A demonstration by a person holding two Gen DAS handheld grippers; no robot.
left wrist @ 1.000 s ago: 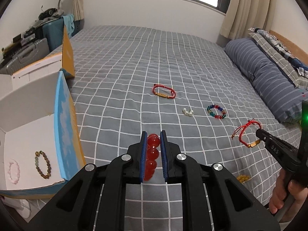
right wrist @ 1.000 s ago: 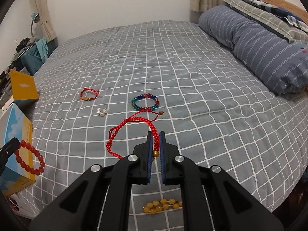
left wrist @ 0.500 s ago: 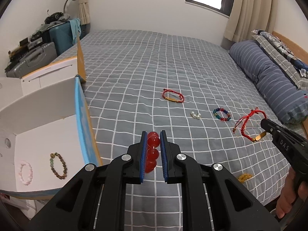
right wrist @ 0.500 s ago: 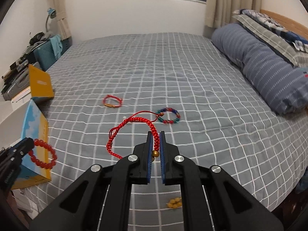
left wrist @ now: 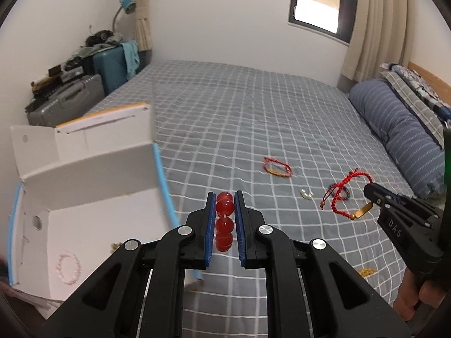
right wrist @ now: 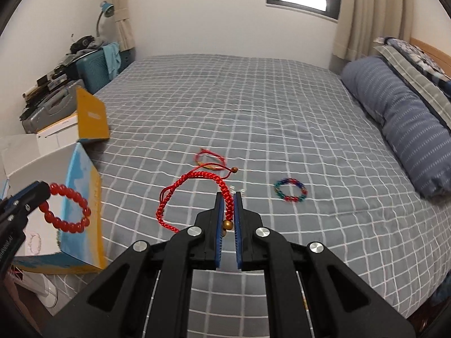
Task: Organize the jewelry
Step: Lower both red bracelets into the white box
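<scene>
Above the checked bedspread [right wrist: 282, 118], the left gripper [left wrist: 225, 217] clamps a red bead bracelet [right wrist: 66, 211], hanging beside the open box [left wrist: 84, 191]. The right gripper [right wrist: 229, 217] pinches a braided red cord bracelet [right wrist: 194, 191]. Inside the box, a pale bracelet [left wrist: 68, 267] shows only as a blur, and another is mostly hidden behind the left gripper.

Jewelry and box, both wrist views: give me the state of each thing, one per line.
Left hand-held gripper: shut on red bead bracelet, held in the air.
Right hand-held gripper: shut on red braided cord bracelet, lifted.
Box: open, flaps up.
Pink bead bracelet: lying in the box.
Thin red cord bracelet: on the bed.
Multicolor bead bracelet: on the bed.
Yellow beads: on the bed.
</scene>
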